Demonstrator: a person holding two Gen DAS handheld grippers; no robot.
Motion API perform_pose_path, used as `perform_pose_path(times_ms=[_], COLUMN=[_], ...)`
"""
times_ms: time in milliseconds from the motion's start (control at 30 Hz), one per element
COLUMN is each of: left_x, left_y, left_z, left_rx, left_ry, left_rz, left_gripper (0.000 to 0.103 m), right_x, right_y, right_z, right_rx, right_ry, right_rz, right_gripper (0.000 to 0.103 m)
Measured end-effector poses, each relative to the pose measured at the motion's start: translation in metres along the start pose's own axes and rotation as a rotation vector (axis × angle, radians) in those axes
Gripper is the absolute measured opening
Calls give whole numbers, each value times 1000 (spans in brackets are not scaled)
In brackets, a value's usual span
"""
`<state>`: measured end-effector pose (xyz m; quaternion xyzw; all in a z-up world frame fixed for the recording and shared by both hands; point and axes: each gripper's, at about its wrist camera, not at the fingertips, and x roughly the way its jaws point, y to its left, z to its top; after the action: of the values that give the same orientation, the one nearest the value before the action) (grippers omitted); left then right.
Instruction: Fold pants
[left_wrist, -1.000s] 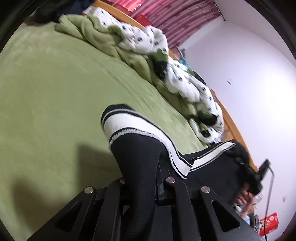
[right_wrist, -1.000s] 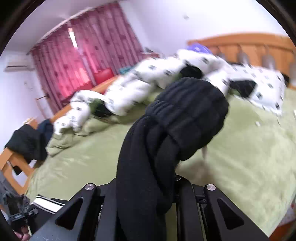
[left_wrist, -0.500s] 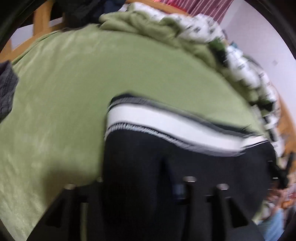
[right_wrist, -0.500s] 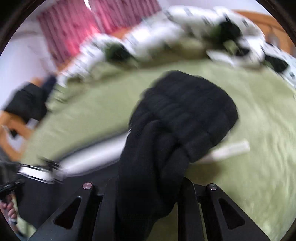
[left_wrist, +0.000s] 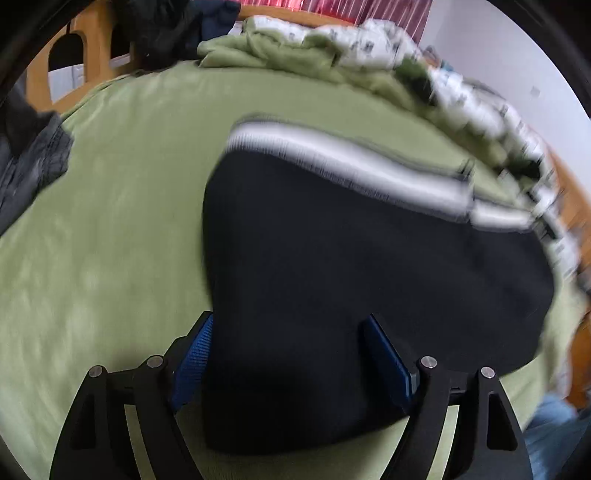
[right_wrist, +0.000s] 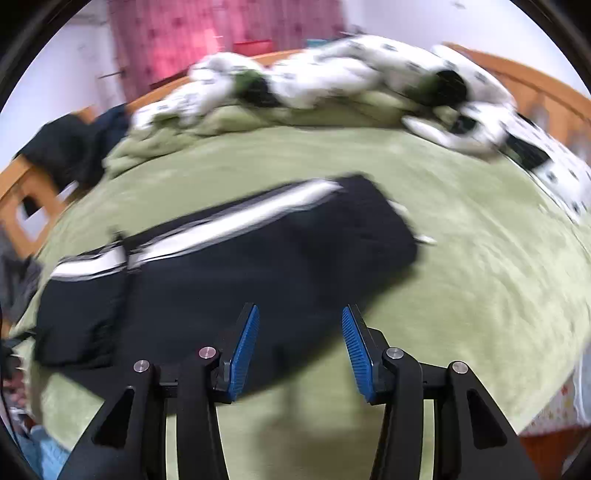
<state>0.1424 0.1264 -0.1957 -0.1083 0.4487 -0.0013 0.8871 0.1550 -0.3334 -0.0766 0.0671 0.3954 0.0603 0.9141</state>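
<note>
Already the pants lie on the green bed sheet in a doubled-up bundle, black cloth with a white side stripe running along the edge that faces the rumpled blanket at the far side of the bed. In the right wrist view the bundle sits toward the near edge of the bed, its left part overlapped by another black layer, so at least one fold looks made.

Both tools are letting go. The left gripper has its jaws opening, the blue pads standing apart on either side of a flap of black cloth that hangs between them; whether the pads press on it is hard to tell through the blur, but they look clear of it. The right gripper also has its jaws opening, and nothing is between them; the pants lie just beyond its tips.

By my judgement the fold is laid down and being released. What remains, as far as the views show, is tidying the bundle and perhaps one more fold.
</note>
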Motion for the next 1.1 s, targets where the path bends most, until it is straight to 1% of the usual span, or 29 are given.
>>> perform_pose_path(times_ms=[33,67,133,200,267,300,333,400,433,533,600,767,800,833,867,900,967,1000,1033,1067,1100], left_x=[-4,-7,-17,-26,-30,-32,-34,-42,-43,-43,-41,-39,-39,-39,-39,-40,-43,-45,-49,-52,-54], left_y=[3,8,20,36,43,45,50,44,44,41,46,53,52,53,55,55,57,60,61,61,62], left_z=[-8,-12,-17,-24,-33,-37,-42,-56,-57,-55,-54,-49,-50,-50,-50,-50,-52,-53,-55,-54,-52], left_rx=[-13,-34,-78,-145,-175,-181,-188,-176,-162,-122,-130,-162,-166,-168,-172,-175,-173,-169,-163,-159,-156], left_ry=[-19,-5,-4,-27,-64,-81,-101,-122,-130,-149,-150,-160,-161,-161,-162,-164,-175,-183,-197,-209,-218], left_rz=[-14,-56,-108,-166,-207,-221,-231,-234,-230,-219,-233,-272,-277,-282,-290,-294,-289,-278,-266,-261,-260], left_gripper=[83,84,84,84,84,84,83,83,83,84,83,83,83,83,83,84,83,83,83,83,83], right_x=[5,9,27,40,57,70,75,97,108,130,145,154,156,156,155,149,126,112,106,108,116], right_y=[14,33,77,106,137,153,159,177,186,193,195,200,203,204,204,204,195,183,173,166,163], right_z=[4,5,7,6,7,9,9,14,13,14,10,7,7,7,7,8,14,18,21,22,19], right_rx=[-17,-45,-106,-143,-188,-207,-213,-238,-249,-253,-264,-296,-300,-299,-302,-304,-284,-233,-186,-144,-136], right_ry=[1,4,24,35,43,47,51,84,105,143,185,193,200,193,186,169,75,23,14,30,70], right_rz=[22,53,112,166,216,222,226,244,235,229,203,172,161,150,149,165,188,227,260,277,269], right_gripper=[47,47,47,45,41,34,27,21,19,19,19,19,17,8,8,5,4,4,4,4,5])
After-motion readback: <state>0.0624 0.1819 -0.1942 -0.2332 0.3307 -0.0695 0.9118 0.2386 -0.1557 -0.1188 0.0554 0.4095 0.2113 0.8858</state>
